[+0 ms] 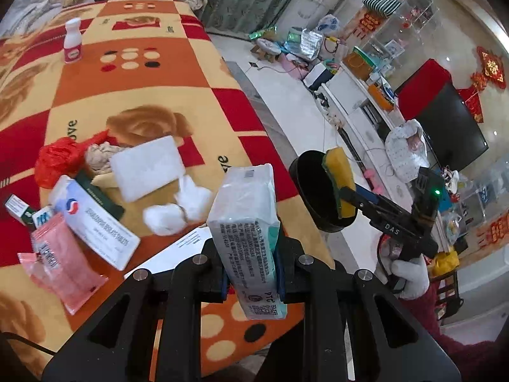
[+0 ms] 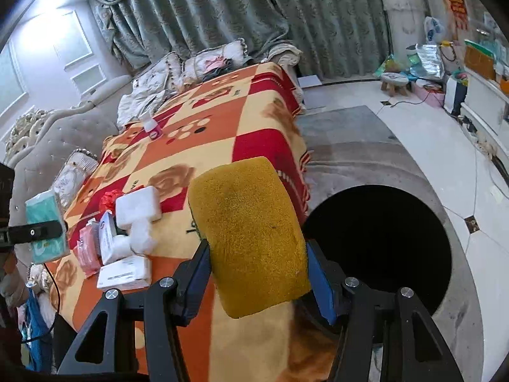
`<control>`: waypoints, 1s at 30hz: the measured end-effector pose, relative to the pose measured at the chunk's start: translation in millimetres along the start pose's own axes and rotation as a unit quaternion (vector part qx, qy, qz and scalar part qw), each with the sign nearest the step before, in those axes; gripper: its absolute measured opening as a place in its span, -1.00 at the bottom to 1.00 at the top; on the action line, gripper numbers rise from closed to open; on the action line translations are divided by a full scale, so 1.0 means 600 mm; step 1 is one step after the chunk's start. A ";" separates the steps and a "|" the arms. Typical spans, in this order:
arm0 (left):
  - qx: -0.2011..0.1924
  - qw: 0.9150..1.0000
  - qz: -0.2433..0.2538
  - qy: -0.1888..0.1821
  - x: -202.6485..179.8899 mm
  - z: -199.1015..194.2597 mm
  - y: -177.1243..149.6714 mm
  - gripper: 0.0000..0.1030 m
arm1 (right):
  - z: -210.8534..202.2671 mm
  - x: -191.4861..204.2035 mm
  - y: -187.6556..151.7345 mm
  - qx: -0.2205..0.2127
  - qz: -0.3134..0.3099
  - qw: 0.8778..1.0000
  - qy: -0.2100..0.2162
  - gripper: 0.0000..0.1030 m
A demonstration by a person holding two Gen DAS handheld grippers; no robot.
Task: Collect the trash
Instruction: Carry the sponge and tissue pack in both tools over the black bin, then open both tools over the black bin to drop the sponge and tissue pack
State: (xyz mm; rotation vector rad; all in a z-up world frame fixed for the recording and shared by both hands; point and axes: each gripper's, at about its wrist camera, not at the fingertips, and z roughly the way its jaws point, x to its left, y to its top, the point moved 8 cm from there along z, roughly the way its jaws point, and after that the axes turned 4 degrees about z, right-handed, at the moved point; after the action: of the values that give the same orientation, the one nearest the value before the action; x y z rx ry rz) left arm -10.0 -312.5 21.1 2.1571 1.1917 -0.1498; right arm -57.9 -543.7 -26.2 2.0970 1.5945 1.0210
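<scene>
Sponge (image 2: 251, 238) in right tongs (image 2: 257, 273) beside black bin (image 2: 381, 248)

A glossy plastic film is seen on the tissue pack (image 1: 245, 238). A rough, porous foam is shown by the yellow sponge (image 2: 254, 235). The bed blanket (image 1: 152, 95) is of soft, matt fleece; the floor (image 2: 429, 159) is polished, glossy tile.

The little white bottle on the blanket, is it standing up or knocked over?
Standing up. The white bottle sits on its base on the blanket, cap on top, alone and away from the pile.
</scene>
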 end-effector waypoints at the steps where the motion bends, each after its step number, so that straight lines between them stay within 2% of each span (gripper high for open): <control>1: 0.002 1.000 0.005 0.002 -0.003 0.008 0.003 -0.63 | -0.001 -0.005 -0.001 -0.002 0.001 1.000 -0.003 0.07; 5: 0.010 1.000 0.026 -0.006 -0.044 0.056 0.022 -0.63 | 0.000 -0.045 0.001 -0.003 0.022 0.999 -0.032 0.07; 9: 0.015 0.998 0.057 -0.026 -0.111 0.121 0.046 -0.63 | -0.002 -0.104 0.007 0.001 0.043 0.996 -0.084 0.07; 14: 0.012 0.993 0.079 -0.082 -0.199 0.207 0.076 -0.55 | 0.010 -0.166 -0.001 0.021 0.062 0.990 -0.122 0.12; 15: 0.009 0.992 0.080 -0.092 -0.209 0.221 0.082 -0.37 | 0.011 -0.177 -0.003 0.021 0.070 0.990 -0.124 0.13; 16: 0.006 0.991 0.081 -0.102 -0.218 0.233 0.089 -0.07 | 0.010 -0.188 -0.004 0.019 0.081 0.989 -0.125 0.15; 18: 0.003 0.990 0.074 -0.117 -0.228 0.256 0.098 0.21 | 0.007 -0.202 -0.004 0.012 0.102 0.988 -0.117 0.24; 20: 0.003 0.991 0.063 -0.122 -0.229 0.269 0.103 0.21 | 0.005 -0.211 -0.002 0.006 0.121 0.986 -0.111 0.39; 24: 0.000 0.993 0.063 -0.101 -0.216 0.262 0.106 0.21 | -0.005 -0.219 -0.002 -0.006 0.136 0.985 -0.106 0.44; 30: -0.029 0.997 0.072 0.000 -0.155 0.212 0.087 0.21 | 0.010 -0.182 -0.009 0.008 0.101 0.990 -0.100 0.44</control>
State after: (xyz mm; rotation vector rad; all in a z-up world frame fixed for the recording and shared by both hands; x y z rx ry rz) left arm 3.7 -473.6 -15.1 2.1821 1.0224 -0.0515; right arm -70.8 -642.2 -71.5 2.3262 1.3202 0.8285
